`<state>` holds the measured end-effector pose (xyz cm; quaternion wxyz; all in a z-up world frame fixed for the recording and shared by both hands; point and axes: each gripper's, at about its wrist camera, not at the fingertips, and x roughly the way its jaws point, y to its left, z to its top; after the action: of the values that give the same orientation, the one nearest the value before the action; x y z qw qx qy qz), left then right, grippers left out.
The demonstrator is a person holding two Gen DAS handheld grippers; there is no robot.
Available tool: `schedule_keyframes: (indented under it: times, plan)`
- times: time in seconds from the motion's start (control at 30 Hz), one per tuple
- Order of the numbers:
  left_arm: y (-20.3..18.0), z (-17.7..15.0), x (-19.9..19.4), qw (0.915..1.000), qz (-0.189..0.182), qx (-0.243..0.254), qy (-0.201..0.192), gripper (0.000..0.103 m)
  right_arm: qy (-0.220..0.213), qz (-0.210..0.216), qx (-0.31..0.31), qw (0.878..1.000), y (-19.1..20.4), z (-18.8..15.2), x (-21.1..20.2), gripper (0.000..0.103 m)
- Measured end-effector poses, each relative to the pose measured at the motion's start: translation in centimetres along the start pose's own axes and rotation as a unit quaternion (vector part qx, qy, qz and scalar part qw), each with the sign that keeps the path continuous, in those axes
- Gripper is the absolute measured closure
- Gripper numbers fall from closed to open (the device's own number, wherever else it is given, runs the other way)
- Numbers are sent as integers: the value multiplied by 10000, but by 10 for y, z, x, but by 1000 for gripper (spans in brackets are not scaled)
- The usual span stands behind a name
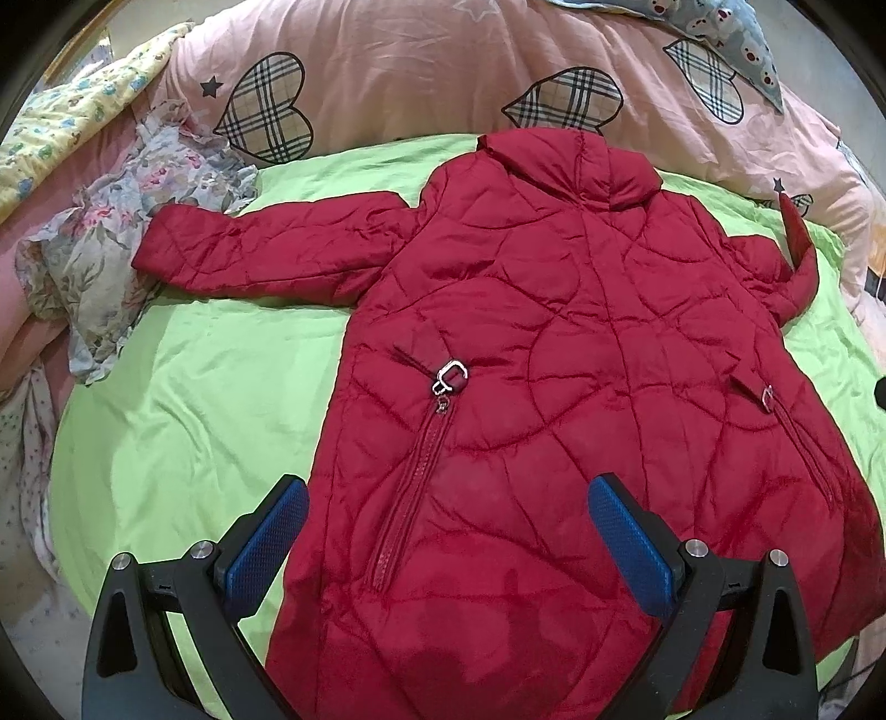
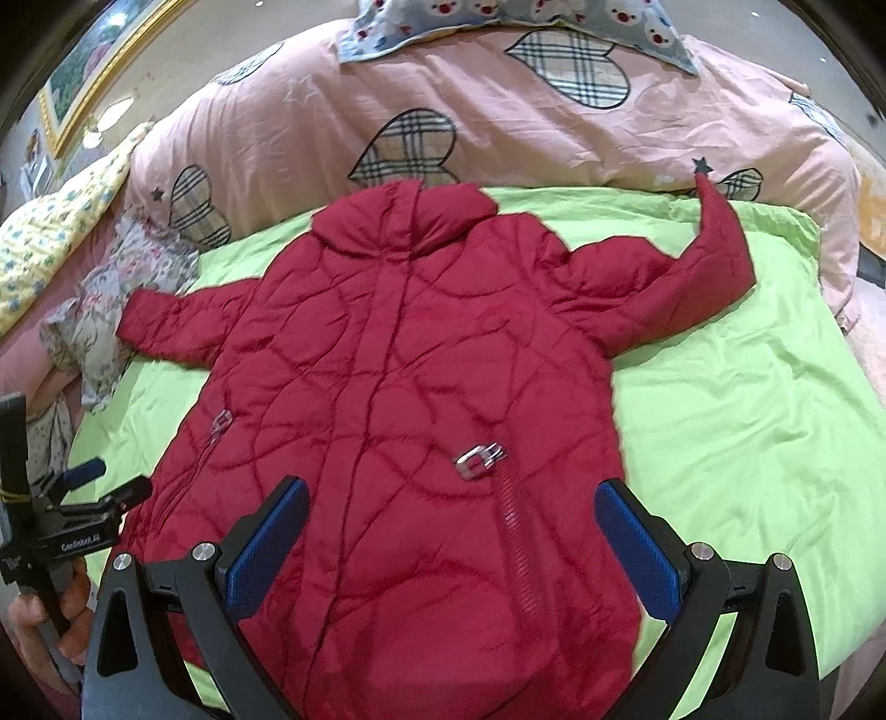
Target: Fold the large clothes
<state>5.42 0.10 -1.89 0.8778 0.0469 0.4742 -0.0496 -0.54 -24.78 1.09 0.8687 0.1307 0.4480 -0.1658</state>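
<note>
A long red quilted coat [image 1: 554, 343] lies flat on a green sheet [image 1: 194, 399], collar far, hem near; it also shows in the right wrist view [image 2: 398, 387]. Its left sleeve [image 1: 249, 249] lies straight out. Its right sleeve [image 2: 681, 277] bends upward, cuff pointing at the quilt. My left gripper [image 1: 448, 531] is open above the coat's lower left part, holding nothing. My right gripper [image 2: 451, 537] is open above the coat's lower right part, holding nothing. The left gripper [image 2: 111, 487] also shows at the left edge of the right wrist view.
A pink quilt with plaid hearts [image 1: 415, 72] is bunched behind the coat. A floral garment [image 1: 127, 221] lies by the left cuff. A yellow patterned blanket [image 1: 72, 122] sits far left. A blue pillow [image 2: 498, 16] lies on the quilt.
</note>
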Motion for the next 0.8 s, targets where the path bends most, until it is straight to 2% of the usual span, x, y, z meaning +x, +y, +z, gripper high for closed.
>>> schedule_keyframes:
  times: [0.13, 0.37, 0.6, 0.8]
  plan:
    - [7, 9, 7, 9997, -142, -136, -117, 1, -100, -115, 201, 9997, -24, 13, 3, 0]
    - [14, 28, 26, 9998, 26, -143, -131, 1, -280, -471, 718, 9959, -85, 46, 16, 0]
    - [19, 51, 47, 9995, -72, -240, -207, 1, -395, -975, 1310, 9858, -159, 90, 49, 2]
    - [18, 68, 63, 9992, -78, -311, -248, 1, -575, -1269, 1600, 9772, -202, 124, 76, 5]
